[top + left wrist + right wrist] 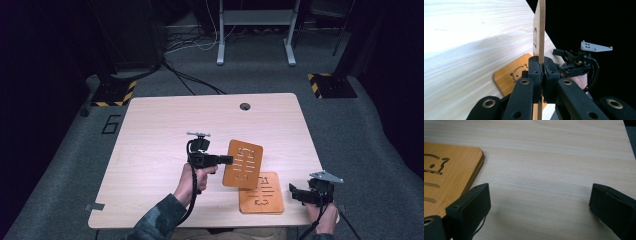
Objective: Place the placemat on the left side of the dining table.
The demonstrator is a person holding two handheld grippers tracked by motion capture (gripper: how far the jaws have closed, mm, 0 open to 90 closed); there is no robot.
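My left gripper [226, 160] is shut on the edge of a thin brown wooden board [243, 163] with cut-out slots, which it holds lifted and tilted above the table. In the left gripper view the board [541, 27] stands edge-on, clamped between the jaws [542, 72]. A second slotted board [261, 194] lies flat on the table near the front edge, seen also as a board [511, 73] below the jaws and as a board [446, 175] at the left of the right gripper view. My right gripper [296, 193] stands open just right of it, its jaws [540, 205] wide with bare table between.
The light wooden table [165, 130] has a round cable hole [244, 106] at the back. Beyond it are black stands with yellow-black striped bases [115, 92] and a white frame [255, 30] on grey carpet.
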